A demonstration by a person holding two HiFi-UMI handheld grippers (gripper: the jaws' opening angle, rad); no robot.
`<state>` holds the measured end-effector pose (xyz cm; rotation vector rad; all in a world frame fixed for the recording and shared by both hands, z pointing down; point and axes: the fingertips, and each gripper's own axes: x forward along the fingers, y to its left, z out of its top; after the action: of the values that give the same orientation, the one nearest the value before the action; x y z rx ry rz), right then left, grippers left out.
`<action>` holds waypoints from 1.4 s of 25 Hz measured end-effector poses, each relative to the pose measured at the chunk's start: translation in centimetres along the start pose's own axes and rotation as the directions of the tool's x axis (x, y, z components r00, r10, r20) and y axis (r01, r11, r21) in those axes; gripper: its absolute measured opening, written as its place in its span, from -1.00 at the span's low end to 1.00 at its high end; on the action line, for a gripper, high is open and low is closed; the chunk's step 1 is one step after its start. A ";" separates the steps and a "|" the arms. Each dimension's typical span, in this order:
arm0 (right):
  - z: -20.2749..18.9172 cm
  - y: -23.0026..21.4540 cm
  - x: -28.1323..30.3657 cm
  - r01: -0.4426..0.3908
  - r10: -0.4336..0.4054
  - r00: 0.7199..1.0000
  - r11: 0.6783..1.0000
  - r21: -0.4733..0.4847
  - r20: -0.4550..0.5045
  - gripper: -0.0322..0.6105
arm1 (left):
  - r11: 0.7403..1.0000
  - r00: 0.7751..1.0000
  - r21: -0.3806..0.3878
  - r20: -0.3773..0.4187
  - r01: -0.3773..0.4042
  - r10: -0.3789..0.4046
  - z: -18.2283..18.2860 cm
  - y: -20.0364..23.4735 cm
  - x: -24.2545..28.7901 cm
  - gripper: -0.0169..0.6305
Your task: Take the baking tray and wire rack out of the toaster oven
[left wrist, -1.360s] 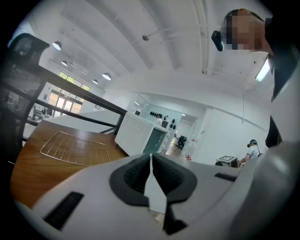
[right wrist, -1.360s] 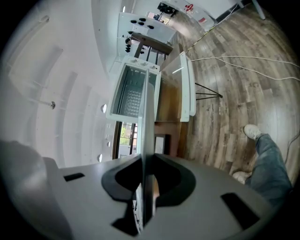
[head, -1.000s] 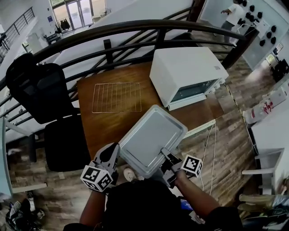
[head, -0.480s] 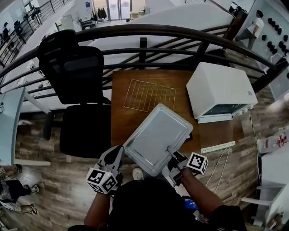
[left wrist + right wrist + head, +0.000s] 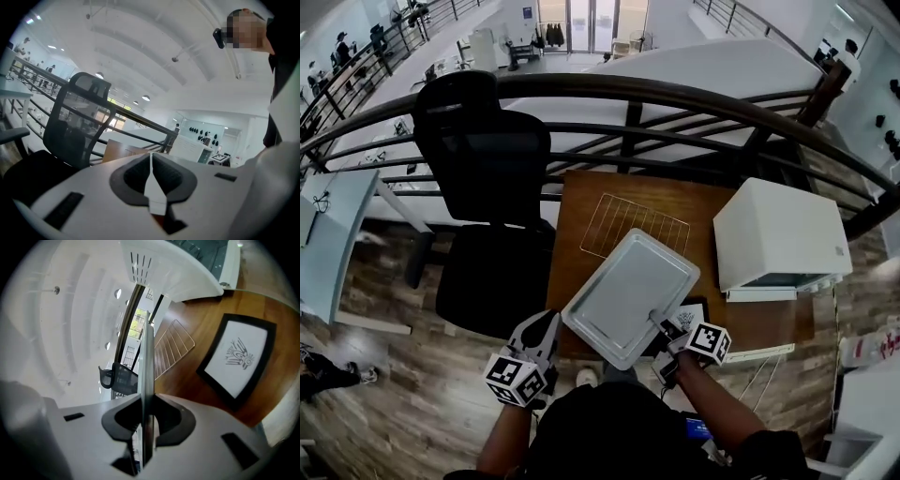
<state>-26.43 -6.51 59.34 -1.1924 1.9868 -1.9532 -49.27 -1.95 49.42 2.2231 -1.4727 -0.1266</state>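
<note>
2 grippers: L gripper (image 5: 547,325) jaws together, nothing in it; R gripper (image 5: 662,329) clamped on rim of 1 grey rectangular metal baking tray (image 5: 630,292), tray empty, held over near edge of brown wooden table (image 5: 577,208). Beyond: 1 thin metal wire rack (image 5: 634,225) flat on table, 1 white boxy toaster oven (image 5: 783,234) at table's right

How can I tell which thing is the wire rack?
Find the brown wooden table. Left of the white toaster oven, the wire rack lies flat on it. It is a see-through grid of thin wires, unlike the solid grey baking tray nearby.
</note>
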 end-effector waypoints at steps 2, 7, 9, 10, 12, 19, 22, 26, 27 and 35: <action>1.0 0.2 1.4 0.010 -0.010 1.000 1.000 -0.013 -0.021 -0.73 | 1.000 1.000 -0.009 0.009 -0.017 0.017 0.5 0.4 0.6 -0.87; 2.8 0.4 4.4 0.029 -0.031 0.997 0.999 -0.032 -0.075 -0.73 | 0.997 0.997 -0.009 0.007 -0.075 0.076 1.4 1.6 1.3 -0.87; 3.3 0.3 5.7 0.038 -0.042 0.995 0.998 -0.042 -0.095 -0.72 | 0.995 0.995 -0.004 0.005 -0.097 0.097 1.7 2.3 1.6 -0.87; 3.5 0.2 6.3 0.044 -0.048 0.993 0.998 -0.046 -0.103 -0.72 | 0.994 0.994 -0.003 0.004 -0.107 0.107 1.8 2.6 1.7 -0.87; 3.9 0.1 7.5 0.054 -0.060 0.991 0.997 -0.054 -0.119 -0.72 | 0.992 0.992 -0.007 -0.002 -0.128 0.128 1.9 3.3 2.0 -0.87; 4.9 -0.2 11.0 0.082 -0.094 0.981 0.994 -0.079 -0.170 -0.72 | 0.987 0.987 -0.036 -0.029 -0.158 0.157 1.7 4.6 3.4 -0.87; 5.1 -0.2 13.1 0.096 -0.113 0.976 0.990 -0.100 -0.188 -0.72 | 0.987 0.987 -0.044 -0.050 -0.156 0.154 1.4 5.8 4.2 -0.87; 6.2 -0.5 14.2 0.109 -0.133 0.971 0.986 -0.129 -0.199 -0.73 | 0.987 0.986 -0.054 -0.075 -0.151 0.147 0.8 5.6 5.8 -0.87; 6.4 -0.7 14.2 0.117 -0.143 0.970 0.984 -0.135 -0.199 -0.74 | 0.987 0.986 -0.057 -0.082 -0.148 0.144 0.5 5.3 6.1 -0.87; 8.6 -1.7 15.3 0.284 -0.332 0.941 0.878 -0.386 -0.063 -0.77 | 0.991 0.986 -0.051 -0.120 -0.121 0.114 -0.7 4.8 7.1 -0.87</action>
<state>-31.15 -22.13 66.07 -1.5969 2.4485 -1.8748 -50.12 -9.58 53.37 2.0551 -1.5124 -0.0009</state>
